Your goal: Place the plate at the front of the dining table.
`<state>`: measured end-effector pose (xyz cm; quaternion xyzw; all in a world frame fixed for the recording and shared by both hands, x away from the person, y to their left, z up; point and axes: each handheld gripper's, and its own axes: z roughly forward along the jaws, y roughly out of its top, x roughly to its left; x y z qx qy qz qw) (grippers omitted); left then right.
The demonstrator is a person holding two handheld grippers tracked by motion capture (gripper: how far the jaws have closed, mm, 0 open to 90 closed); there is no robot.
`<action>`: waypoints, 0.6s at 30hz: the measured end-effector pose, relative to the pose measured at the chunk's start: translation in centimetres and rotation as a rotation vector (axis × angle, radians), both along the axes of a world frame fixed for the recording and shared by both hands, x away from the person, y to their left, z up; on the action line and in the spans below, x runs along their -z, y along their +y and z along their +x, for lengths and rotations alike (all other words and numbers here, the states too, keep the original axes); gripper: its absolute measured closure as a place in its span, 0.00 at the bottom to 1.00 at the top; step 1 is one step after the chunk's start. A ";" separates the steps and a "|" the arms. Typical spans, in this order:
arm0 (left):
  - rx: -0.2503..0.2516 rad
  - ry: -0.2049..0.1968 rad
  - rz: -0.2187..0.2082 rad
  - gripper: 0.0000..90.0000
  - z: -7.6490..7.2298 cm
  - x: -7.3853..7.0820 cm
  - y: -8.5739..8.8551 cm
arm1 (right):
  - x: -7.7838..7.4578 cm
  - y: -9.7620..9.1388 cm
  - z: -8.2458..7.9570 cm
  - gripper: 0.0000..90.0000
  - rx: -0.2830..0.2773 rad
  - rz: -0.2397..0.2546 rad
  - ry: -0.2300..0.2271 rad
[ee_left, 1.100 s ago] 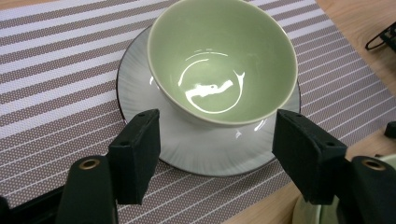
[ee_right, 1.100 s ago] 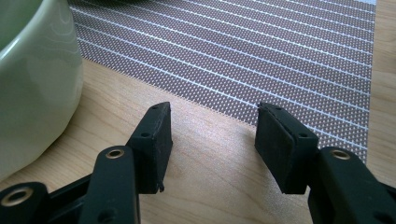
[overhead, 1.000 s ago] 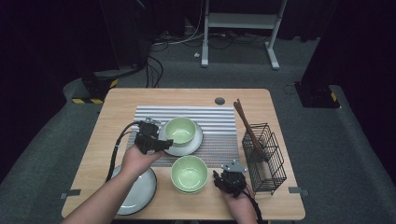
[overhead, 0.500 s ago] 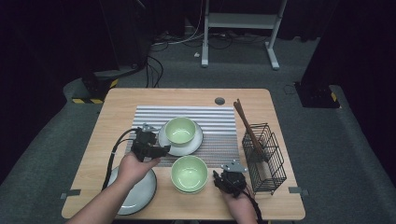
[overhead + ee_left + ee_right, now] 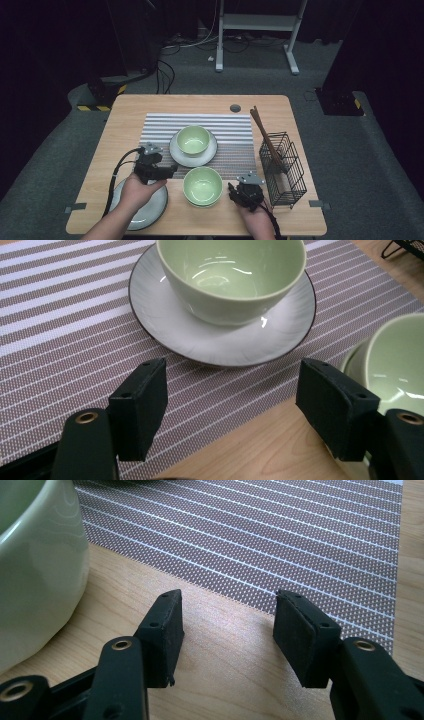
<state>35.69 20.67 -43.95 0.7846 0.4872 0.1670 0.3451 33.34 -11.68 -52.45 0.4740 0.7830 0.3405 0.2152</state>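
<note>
The left gripper (image 5: 172, 171) had pulled back from where it sat a second earlier, when it hovered close against the far bowl (image 5: 193, 139) and its saucer (image 5: 178, 156). Now it stood off the striped mat's (image 5: 155, 127) near-left corner, above the edge of the big plate (image 5: 150, 212) at the desk's (image 5: 125, 107) near-left. Its jaws had just been opening a touch further and stood released, nothing between them. In the left gripper view the far bowl (image 5: 232, 275) sat upright in its saucer (image 5: 175, 325) on the mat (image 5: 60, 315), just ahead of the open jaws and clear of them, with the near bowl (image 5: 395, 355) beside the right-hand jaw.

The right gripper (image 5: 235, 192) had not shifted: it rested just right of the near bowl (image 5: 202, 185), close but apart from it, between that bowl and the wire basket (image 5: 285, 170) holding the chopsticks (image 5: 265, 135). Its jaws were spread wide and empty too; the right gripper view showed bare desk (image 5: 225, 680) between them, the near bowl's wall (image 5: 40, 570) off to the left and the mat's edge (image 5: 280, 540) just beyond.

Both bowls and the plate lay where they had been.
</note>
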 end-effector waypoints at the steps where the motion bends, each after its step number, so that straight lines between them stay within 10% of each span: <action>1: 0.005 -0.005 0.005 0.33 -0.2 0.1 0.1 | 0.0 0.0 0.0 0.50 0.000 -0.001 0.000; 18: 0.054 -0.045 0.018 0.31 -3.6 1.8 2.0 | 0.0 0.0 0.0 0.50 -0.002 -0.003 -0.001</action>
